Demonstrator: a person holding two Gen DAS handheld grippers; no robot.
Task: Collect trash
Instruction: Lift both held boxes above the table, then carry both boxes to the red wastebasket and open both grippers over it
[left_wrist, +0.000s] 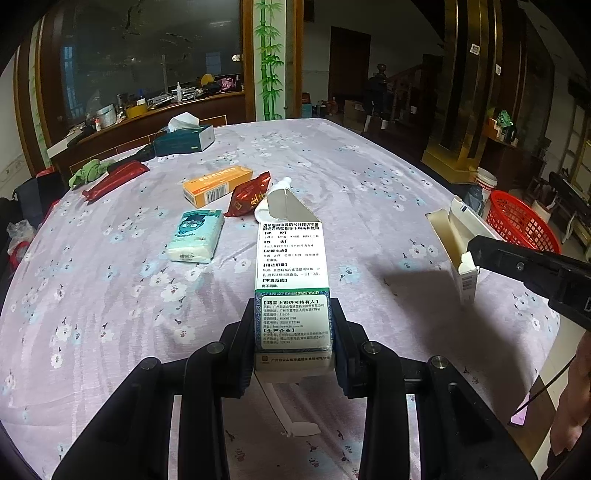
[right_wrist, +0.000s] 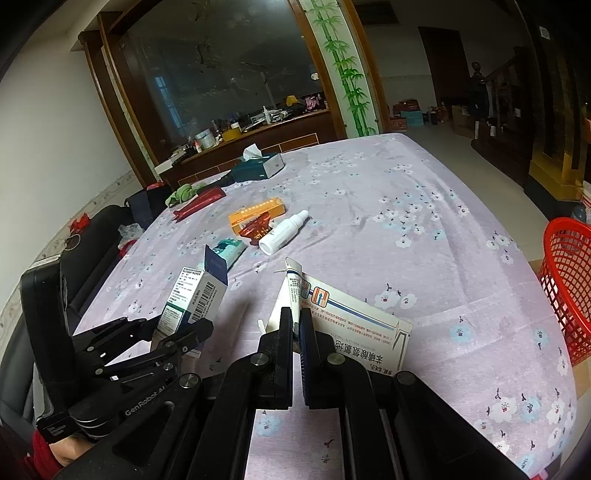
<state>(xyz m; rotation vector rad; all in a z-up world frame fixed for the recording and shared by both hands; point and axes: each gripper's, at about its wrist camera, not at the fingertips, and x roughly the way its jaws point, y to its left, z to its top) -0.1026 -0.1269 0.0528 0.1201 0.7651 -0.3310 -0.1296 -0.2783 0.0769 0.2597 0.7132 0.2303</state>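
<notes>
My left gripper (left_wrist: 294, 321) is shut on a white and green medicine box (left_wrist: 291, 258) with an open top flap, held above the table. The right wrist view shows that box (right_wrist: 197, 295) tilted in the left gripper (right_wrist: 184, 328). The right gripper (right_wrist: 296, 317) is shut on the edge of an opened white carton (right_wrist: 354, 321) with blue print. In the left wrist view this carton (left_wrist: 448, 229) hangs from the right gripper (left_wrist: 471, 254) near the table's right edge. A red mesh basket (right_wrist: 569, 288) stands on the floor beyond that edge, also seen as the basket (left_wrist: 521, 225).
On the lilac floral tablecloth (left_wrist: 369, 177) lie a white bottle (right_wrist: 282, 232), an orange box (left_wrist: 216, 184), a red snack wrapper (left_wrist: 247, 194), a tissue pack (left_wrist: 195, 236), a long red wrapper (left_wrist: 114, 179), a green cloth (left_wrist: 86, 173) and a tissue box (left_wrist: 184, 138).
</notes>
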